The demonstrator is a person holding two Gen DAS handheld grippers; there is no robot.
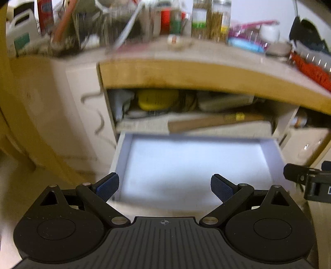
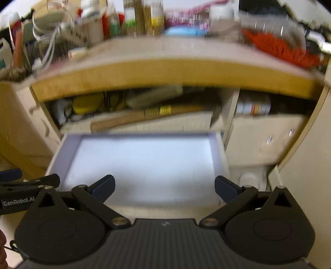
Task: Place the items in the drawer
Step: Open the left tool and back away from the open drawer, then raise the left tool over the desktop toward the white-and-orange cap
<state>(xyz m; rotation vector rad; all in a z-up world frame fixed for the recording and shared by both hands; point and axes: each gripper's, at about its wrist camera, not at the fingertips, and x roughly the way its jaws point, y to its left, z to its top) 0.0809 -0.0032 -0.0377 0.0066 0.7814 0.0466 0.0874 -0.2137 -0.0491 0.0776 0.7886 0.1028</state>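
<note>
Reading "GenRobot.AI", the left gripper (image 2: 29, 186) flanks the drawer (image 2: 68, 149).

Bench top (image 1: 206, 51): cluttered along its back edge; wooden front edge (image 2: 165, 76).
Glass jars (image 1: 211, 19): two, upright, side by side, with green and yellow labels.
Blue item (image 1: 246, 44): lies just right of the jars, below a pink item (image 1: 252, 28); identity unclear through blur.
Red brush (image 1: 312, 70): lies at the right end of the bench top.
White cable (image 2: 49, 47): hangs among clutter at the left end.
Open shelf (image 2: 128, 124): directly below the bench top, holding a yellow object (image 1: 158, 99) at left and a wooden handle (image 2: 144, 115) with a yellow label, lying tilted.
Right compartment (image 2: 254, 106): holds a row of boxes; labels illegible.
</note>
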